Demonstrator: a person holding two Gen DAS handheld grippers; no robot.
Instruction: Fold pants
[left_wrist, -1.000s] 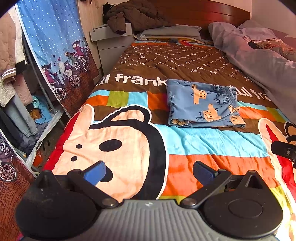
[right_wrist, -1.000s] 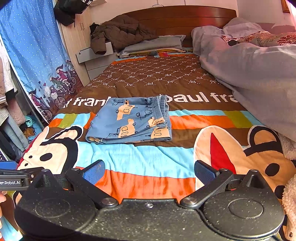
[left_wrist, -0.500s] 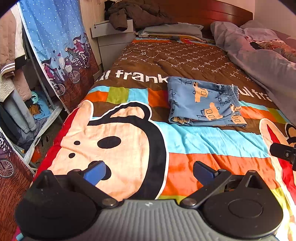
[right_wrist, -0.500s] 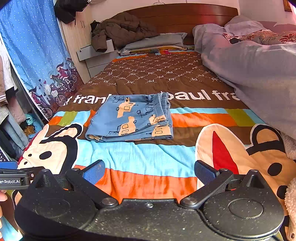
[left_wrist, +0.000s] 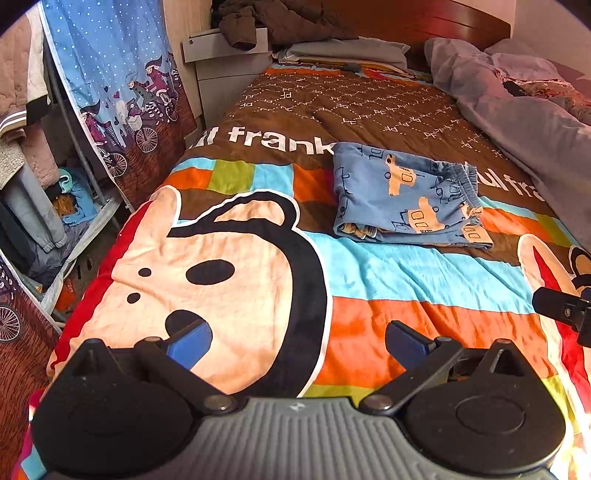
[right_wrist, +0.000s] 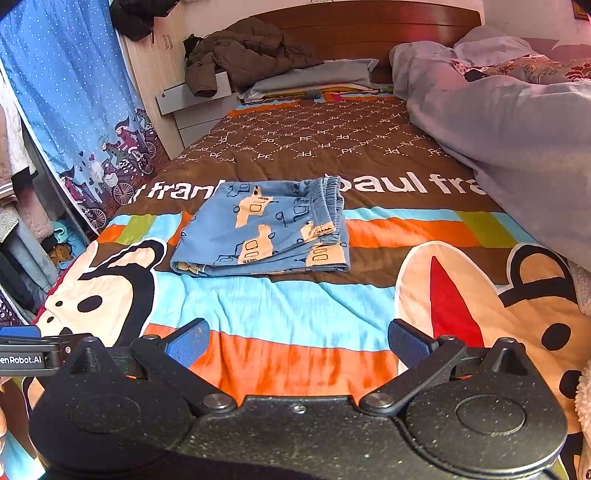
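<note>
Blue folded pants (right_wrist: 262, 229) cover "paul frank" blanket (right_wrist: 388, 184) lettering; both grippers' jaws gape empty.

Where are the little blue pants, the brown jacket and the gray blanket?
blue pants (right_wrist: 266, 229), right wrist view, middle of folded top.
brown jacket (right_wrist: 236, 55), right wrist view, rumpled middle.
gray blanket (right_wrist: 517, 125), right wrist view, big front fold.

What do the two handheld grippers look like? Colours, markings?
Left gripper: black linkage arms, blue finger pads, ribbed grey body, two round black caps. Right gripper: same blue pads and black arms, but a speckled black body. White "enRobot.AI" lettering shows on the left unit's side.
</note>
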